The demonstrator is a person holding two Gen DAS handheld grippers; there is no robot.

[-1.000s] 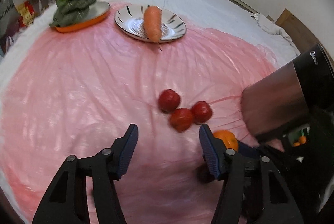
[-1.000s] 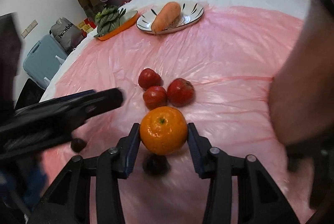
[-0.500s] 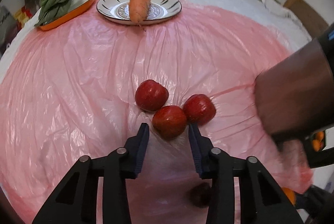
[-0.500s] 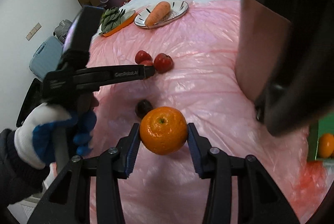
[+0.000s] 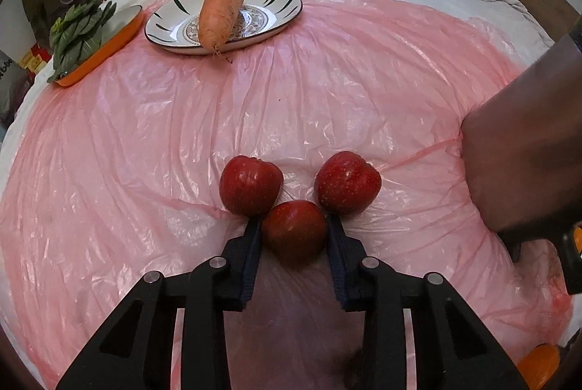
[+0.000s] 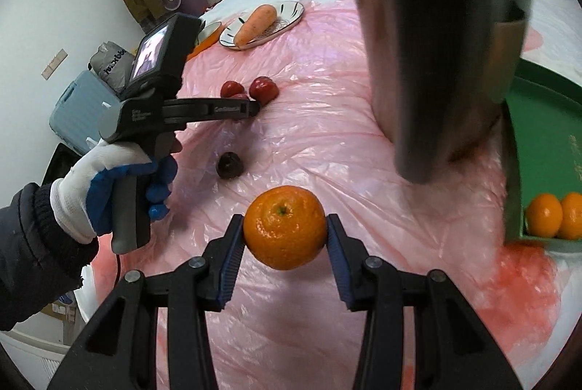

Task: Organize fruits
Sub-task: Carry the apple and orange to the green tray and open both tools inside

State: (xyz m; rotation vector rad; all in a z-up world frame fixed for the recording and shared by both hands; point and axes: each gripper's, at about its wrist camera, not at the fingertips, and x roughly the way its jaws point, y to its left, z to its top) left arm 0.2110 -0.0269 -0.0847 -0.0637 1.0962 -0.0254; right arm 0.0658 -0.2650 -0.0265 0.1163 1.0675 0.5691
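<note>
Three red apples lie close together on the pink plastic sheet. In the left wrist view my left gripper [image 5: 294,230] has its fingers on both sides of the nearest apple [image 5: 294,232], touching it; the other two apples [image 5: 251,185] [image 5: 347,183] lie just beyond the fingertips. My right gripper [image 6: 284,230] is shut on an orange [image 6: 284,226] and holds it above the sheet. A green tray [image 6: 542,143] at the right holds two oranges [image 6: 544,214]. The left gripper [image 6: 251,108] also shows in the right wrist view, at the apples [image 6: 263,88].
A patterned plate [image 5: 269,17] with a carrot [image 5: 220,12] and an orange dish [image 5: 109,41] of leafy greens stand at the far side. A dark round fruit [image 6: 230,164] lies on the sheet. A large brown and black object [image 6: 436,37] looms at the right.
My left gripper moved forward and closed its fingers around the nearest apple. My right gripper drew back and swung right with the orange; the green tray came into view.
</note>
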